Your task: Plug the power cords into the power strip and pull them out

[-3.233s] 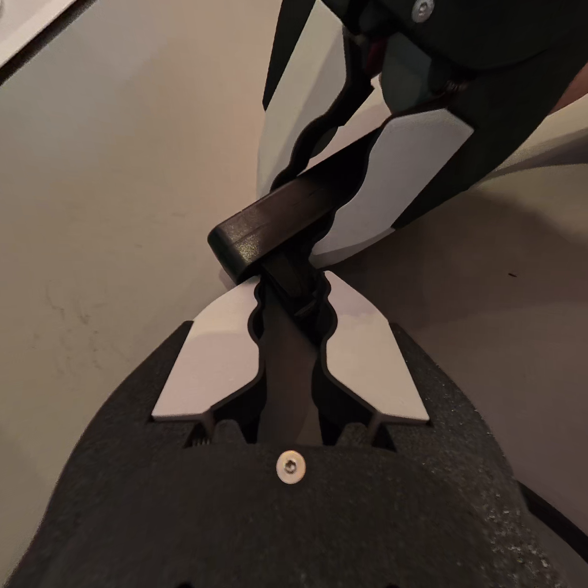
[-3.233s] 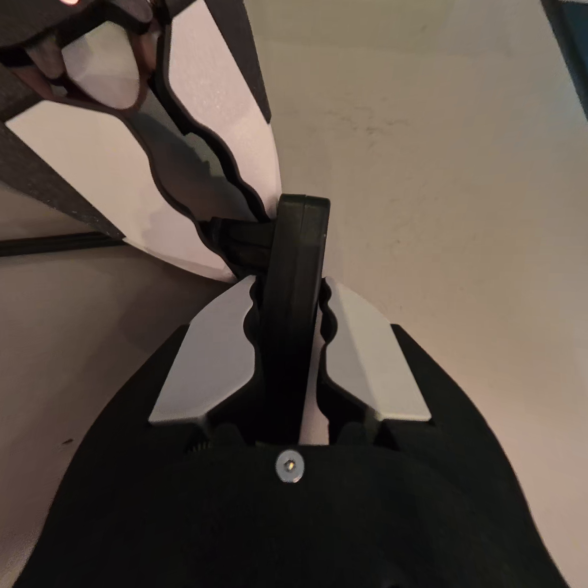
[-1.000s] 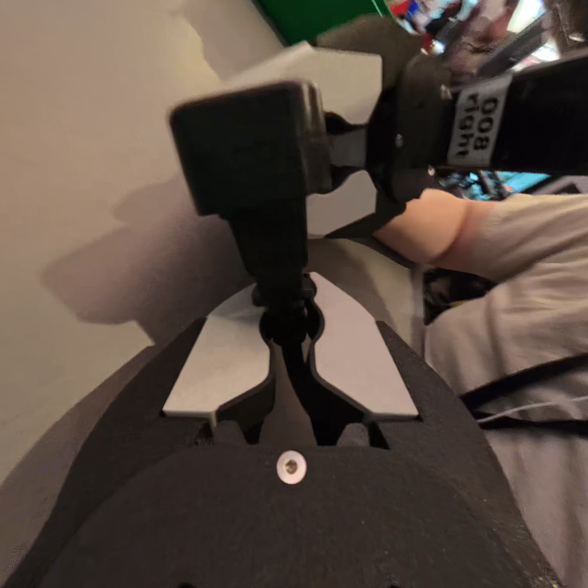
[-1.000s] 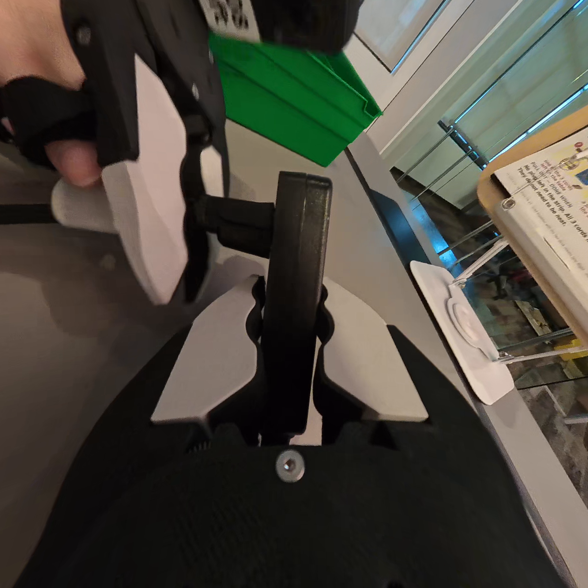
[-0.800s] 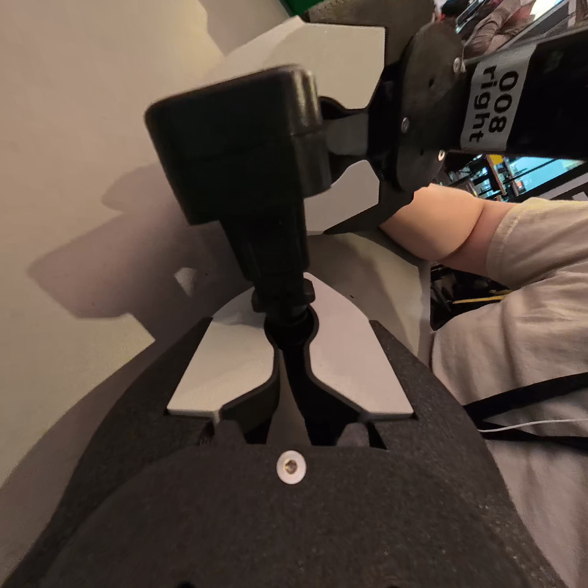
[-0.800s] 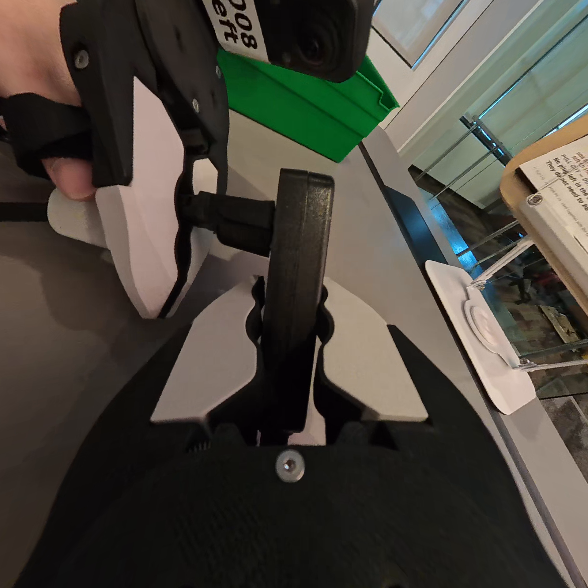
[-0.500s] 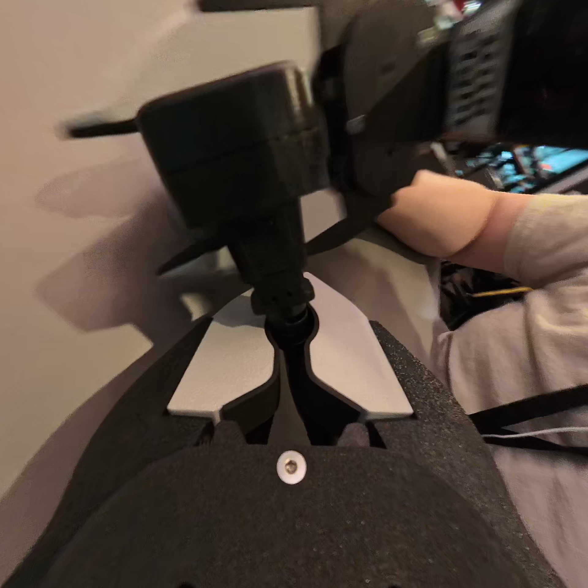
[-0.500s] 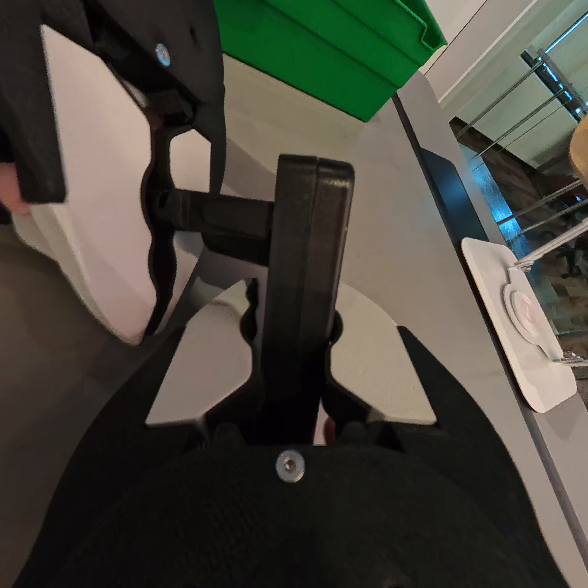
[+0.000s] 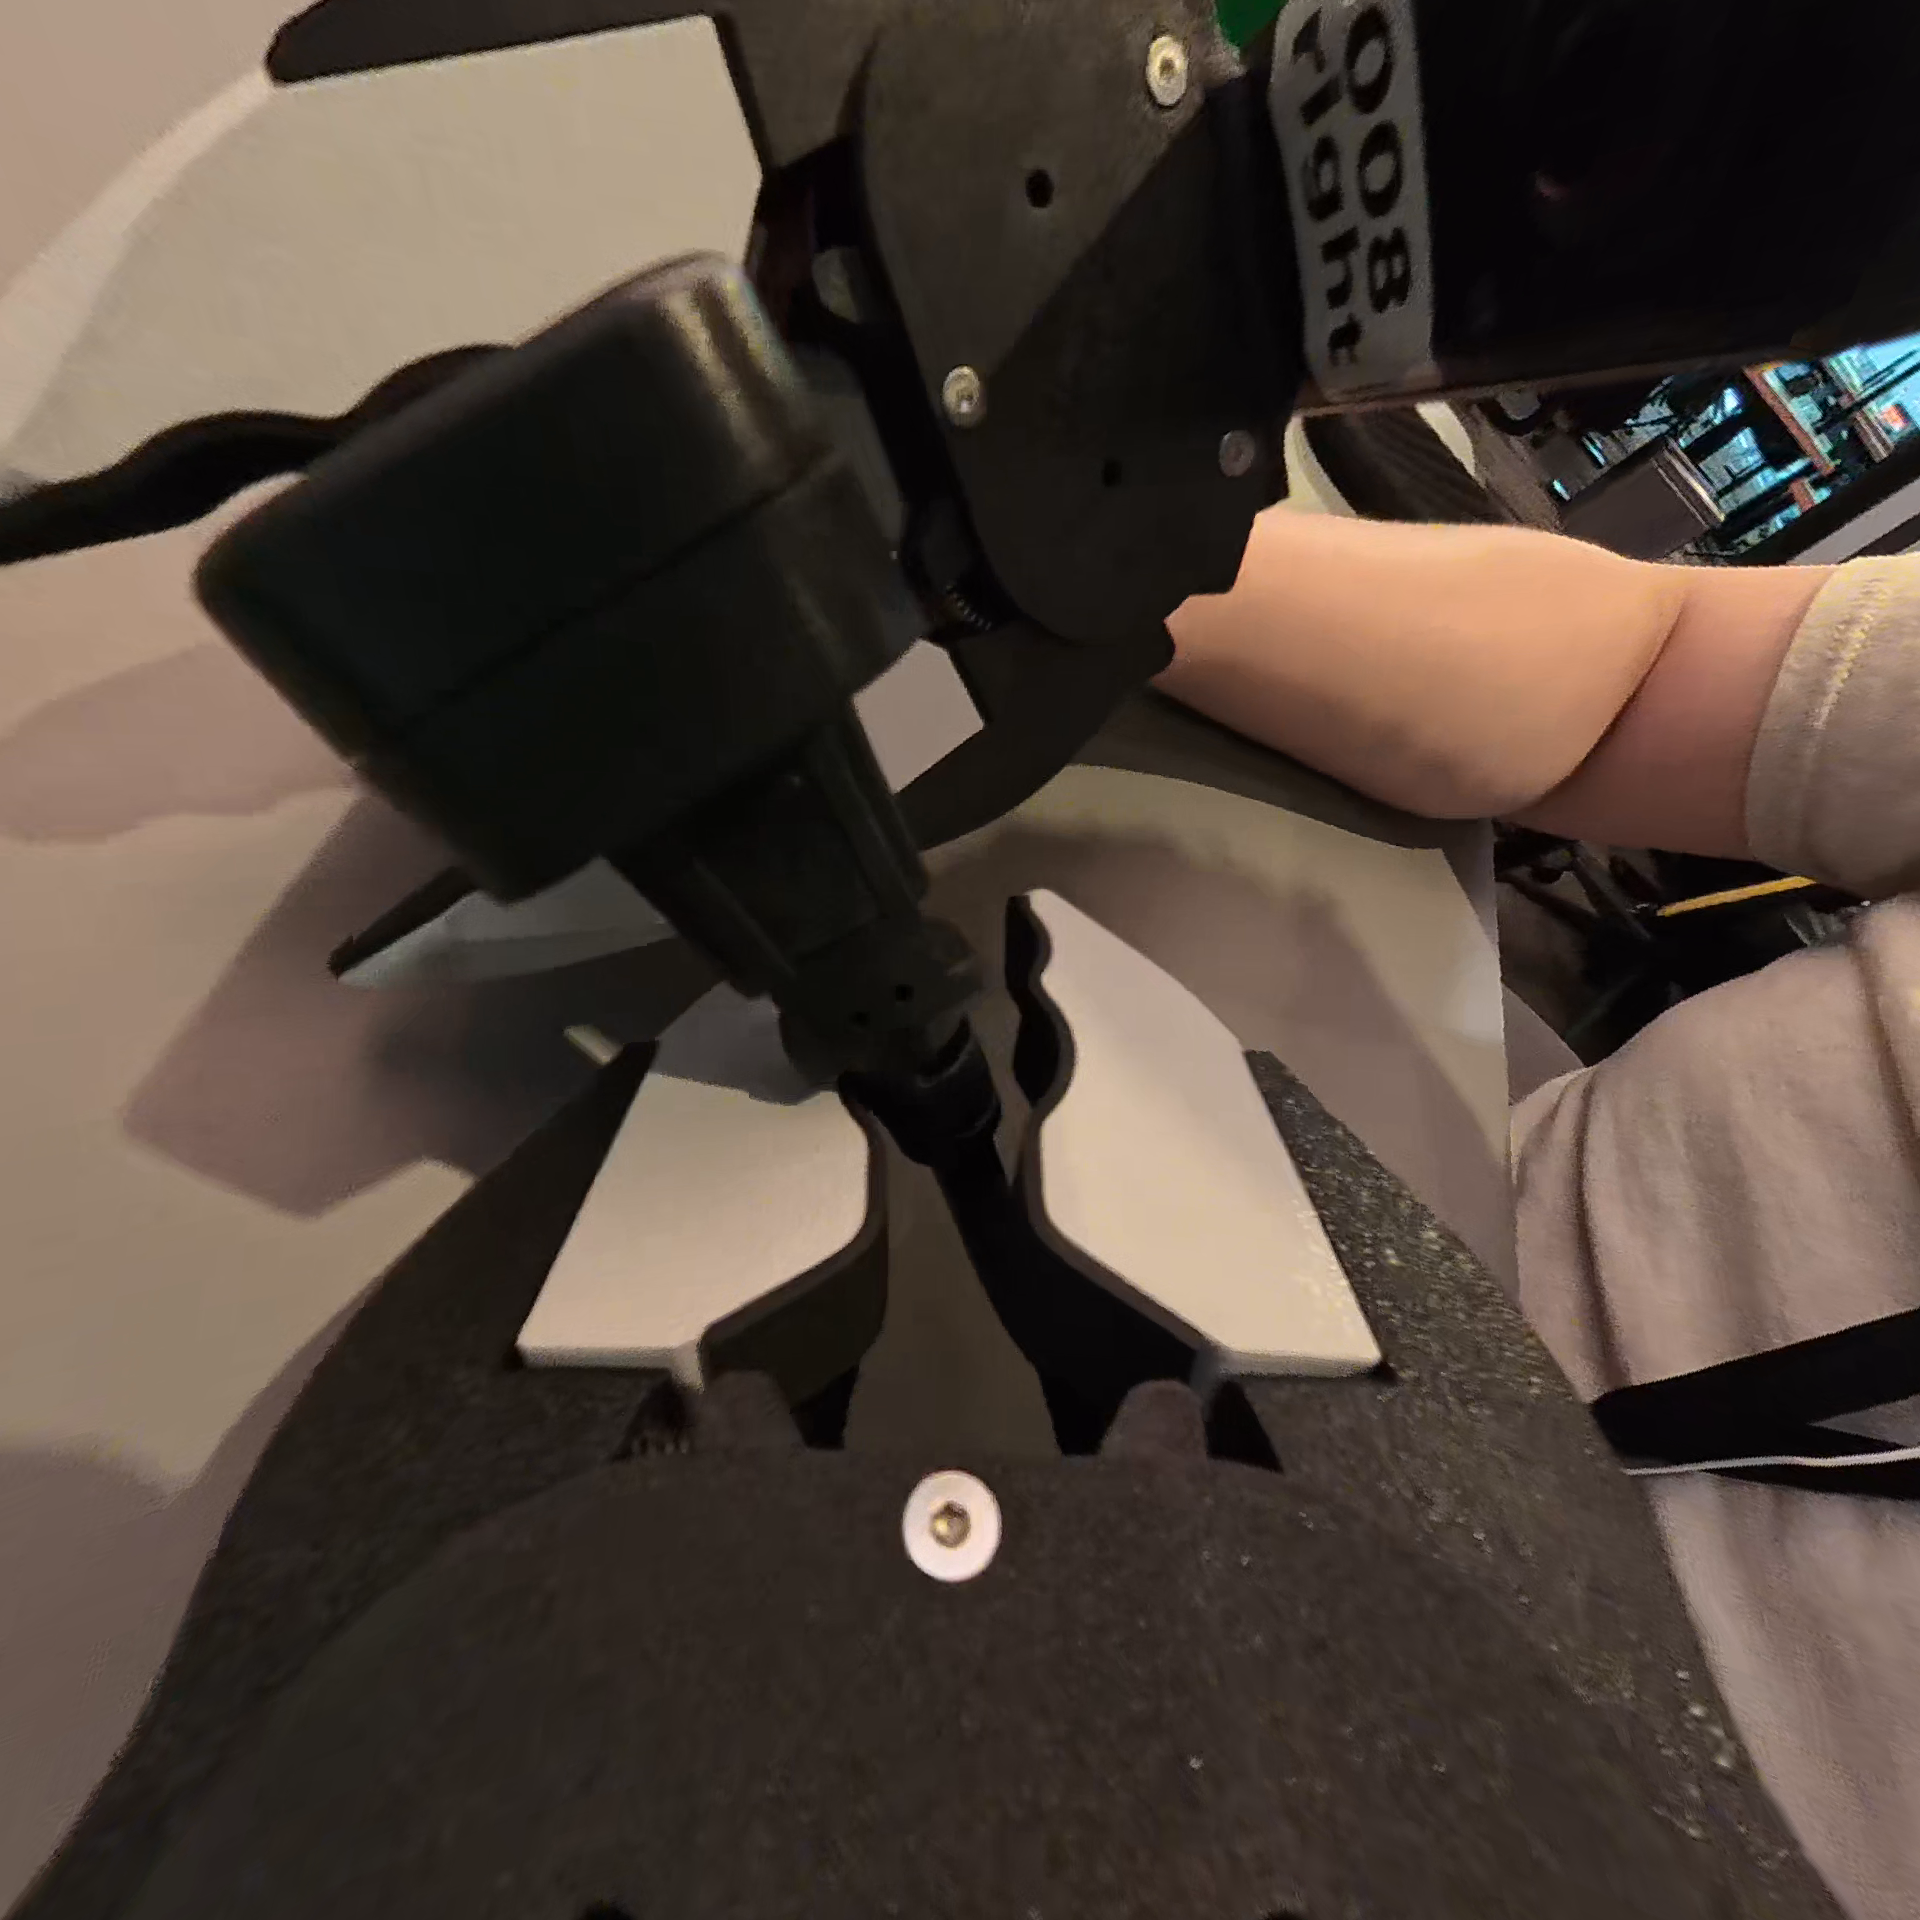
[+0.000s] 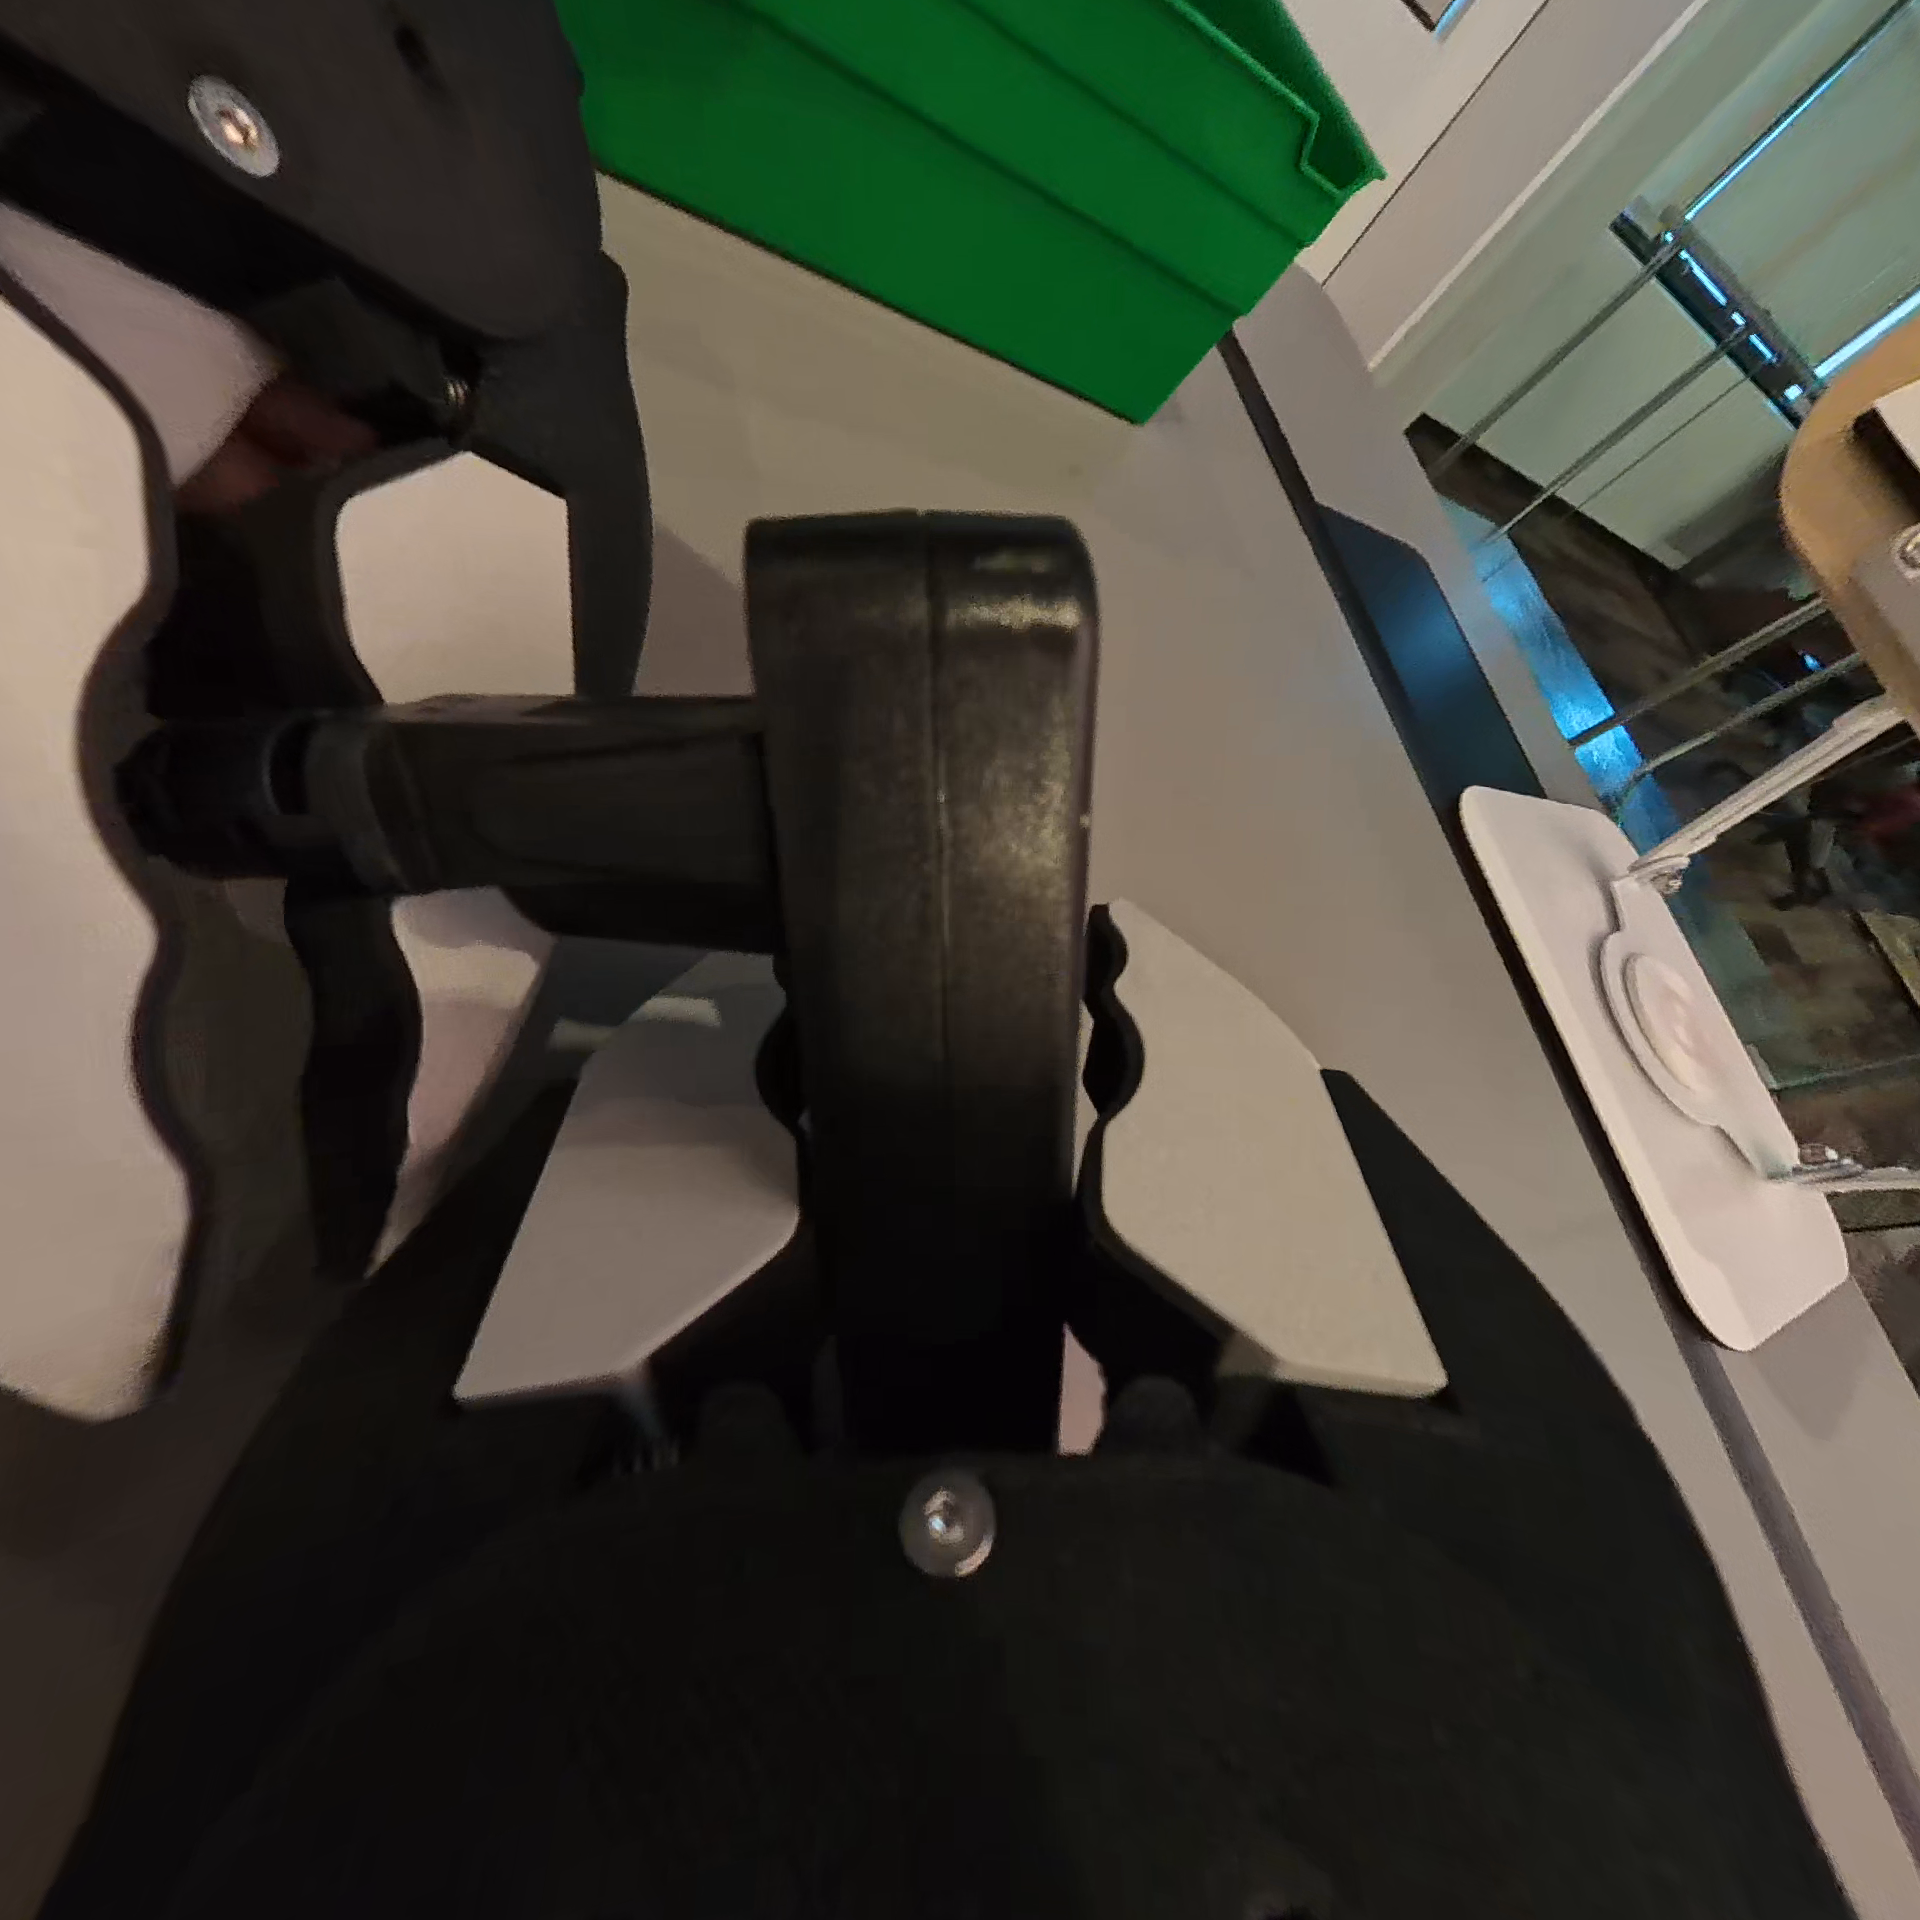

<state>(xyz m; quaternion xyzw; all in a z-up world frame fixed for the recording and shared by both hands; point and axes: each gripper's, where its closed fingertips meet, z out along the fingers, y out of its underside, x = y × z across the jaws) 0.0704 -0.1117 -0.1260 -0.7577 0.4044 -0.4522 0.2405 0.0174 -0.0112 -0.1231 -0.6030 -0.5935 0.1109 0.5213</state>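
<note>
Left wrist view: left hand-held gripper (image 9: 951, 1049) parted around cord (image 9: 961, 1132) below seated plug (image 9: 821, 894); right hand-held gripper (image 10: 935, 997) clamped on power strip (image 10: 925, 831), lifted off worktop (image 10: 1226, 582). Likely pull-out step: re-grip plug body, pull straight.

We are looking from the left wrist camera, sitting just behind the left gripper (image 9: 940, 1060), facing forward along its fingers at very close range toward the power strip (image 9: 551, 582) and the right gripper (image 9: 1039, 343) beyond it. From the right wrist camera we are looking forward over the right gripper (image 10: 940, 997), equally close, with the left gripper (image 10: 260, 727) off to its left. Both views are sharing the power strip (image 10: 925, 831), the plug (image 10: 540, 821) and the grey table (image 10: 1195, 623).
</note>
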